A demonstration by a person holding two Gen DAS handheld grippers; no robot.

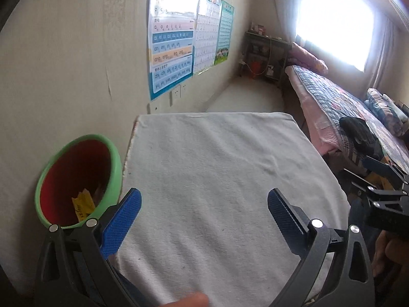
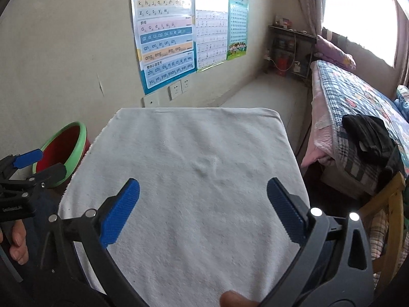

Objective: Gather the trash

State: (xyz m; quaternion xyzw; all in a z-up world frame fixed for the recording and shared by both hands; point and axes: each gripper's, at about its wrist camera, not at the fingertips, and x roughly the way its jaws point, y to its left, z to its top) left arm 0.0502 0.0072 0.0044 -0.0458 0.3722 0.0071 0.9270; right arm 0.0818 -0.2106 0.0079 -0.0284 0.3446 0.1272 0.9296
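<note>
There are two hand-held grippers. The left hand-held gripper (image 1: 204, 204) has its jaws wide apart, and nothing is between its two blue pads (image 1: 120, 223). The right hand-held gripper (image 2: 203, 204) is spread just as wide and is also empty. Both hang over the worktop (image 1: 217, 158), which has one white cloth (image 2: 194, 153) over it. In the left wrist view, the right hand-held gripper shows at the right edge. In the right wrist view, the left one shows at the left edge, with a hand (image 2: 15, 240) around its handle.

One bin (image 1: 76, 179) stands just beside the left edge of the worktop, by the wall. It is red inside with a green rim. In it lies one yellow wrapper (image 1: 83, 204), with some more trash next to it that is too dark to count.

Three posters (image 2: 166, 33) hang in a row on the wall. Two white sockets (image 2: 179, 88) sit under them. One bed (image 2: 358, 107) stands on the right with one black cloth (image 2: 368, 133) on it. One dark shelf (image 2: 288, 48) stands in the far corner, near one bright window (image 1: 334, 20).
</note>
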